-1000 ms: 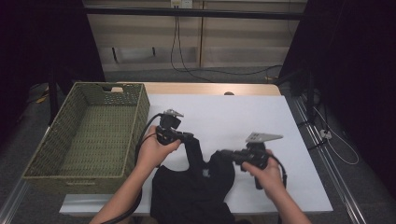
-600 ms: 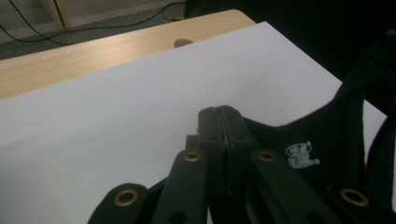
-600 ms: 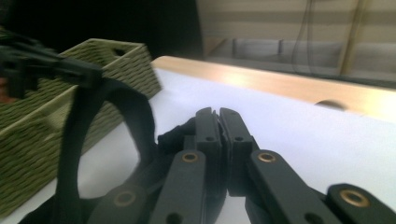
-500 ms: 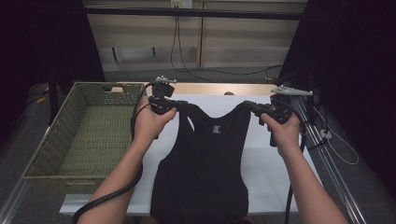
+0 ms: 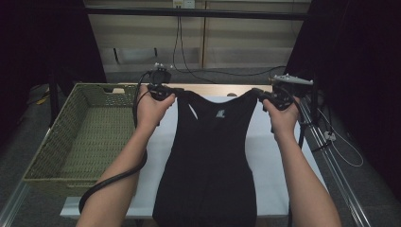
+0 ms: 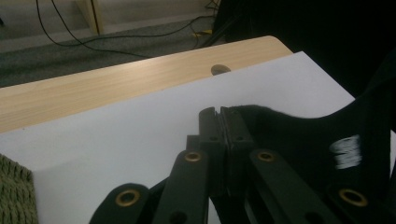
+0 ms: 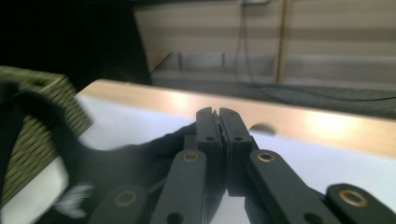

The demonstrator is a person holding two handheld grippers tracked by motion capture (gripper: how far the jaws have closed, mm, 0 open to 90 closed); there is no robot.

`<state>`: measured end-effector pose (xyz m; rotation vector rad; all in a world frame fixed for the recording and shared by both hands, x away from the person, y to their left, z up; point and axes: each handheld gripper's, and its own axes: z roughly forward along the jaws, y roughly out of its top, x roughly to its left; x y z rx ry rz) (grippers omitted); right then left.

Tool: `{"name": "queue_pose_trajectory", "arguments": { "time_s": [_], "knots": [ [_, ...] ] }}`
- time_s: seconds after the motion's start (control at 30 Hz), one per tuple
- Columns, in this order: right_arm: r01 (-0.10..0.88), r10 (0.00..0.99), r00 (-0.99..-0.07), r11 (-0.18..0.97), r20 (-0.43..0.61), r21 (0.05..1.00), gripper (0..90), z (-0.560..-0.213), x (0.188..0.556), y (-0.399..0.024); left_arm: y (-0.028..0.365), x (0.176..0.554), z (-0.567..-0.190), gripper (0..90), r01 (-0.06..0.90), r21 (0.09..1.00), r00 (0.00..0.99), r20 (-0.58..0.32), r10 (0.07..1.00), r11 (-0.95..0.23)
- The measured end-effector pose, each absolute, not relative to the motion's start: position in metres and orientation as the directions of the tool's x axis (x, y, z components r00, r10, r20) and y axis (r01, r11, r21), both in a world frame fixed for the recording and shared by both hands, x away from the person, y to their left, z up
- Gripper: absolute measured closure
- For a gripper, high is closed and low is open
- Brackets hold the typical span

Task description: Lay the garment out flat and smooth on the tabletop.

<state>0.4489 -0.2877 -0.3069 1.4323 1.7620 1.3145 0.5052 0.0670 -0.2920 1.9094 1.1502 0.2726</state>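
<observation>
Both tongs, left (image 5: 174,93) and right (image 5: 259,93), grip a black sleeveless fabric top (image 5: 210,156) by its shoulder straps near the desk's (image 5: 269,156) far edge.

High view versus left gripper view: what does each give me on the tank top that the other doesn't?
High view: the whole black tank top hanging spread between the left gripper and the right gripper, above the white sheet, with the green basket alongside. Left gripper view: the jaws shut tight on one strap, seen close, and a round hole in the wooden table edge. Both: black fabric, white label, white sheet.
</observation>
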Motion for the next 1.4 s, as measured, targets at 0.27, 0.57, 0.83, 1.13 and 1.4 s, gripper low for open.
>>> {"name": "queue_pose_trajectory", "arguments": {
  "time_s": [0.27, 0.57, 0.83, 1.13, 1.4],
  "knots": [
    [0.534, 0.953, -0.251, -0.01, 0.169, 0.846, 42.6, -0.351, 0.459, -0.286, 0.052, 0.512, -0.362, 22.9, 0.683, 0.675, 0.562, -0.242, 0.791, -0.278],
    [0.589, 0.903, -0.379, 0.067, 0.201, 0.805, 27.3, -0.391, 0.423, -0.276, 0.05, 0.484, -0.389, 11.2, 0.642, 0.684, 0.624, -0.204, 0.755, -0.346],
    [0.591, 0.896, -0.406, 0.108, 0.178, 0.8, 21.7, -0.412, 0.388, -0.278, 0.048, 0.459, -0.404, 8.8, 0.622, 0.688, 0.655, -0.195, 0.73, -0.374],
    [0.593, 0.89, -0.415, 0.106, 0.19, 0.798, 20.1, -0.433, 0.358, -0.282, 0.054, 0.444, -0.419, 8.4, 0.621, 0.656, 0.674, -0.167, 0.72, -0.429],
    [0.633, 0.899, -0.396, 0.121, 0.185, 0.764, 20.6, -0.45, 0.339, -0.285, 0.063, 0.442, -0.431, 8.2, 0.629, 0.648, 0.659, -0.154, 0.736, -0.428]
  ]
}}
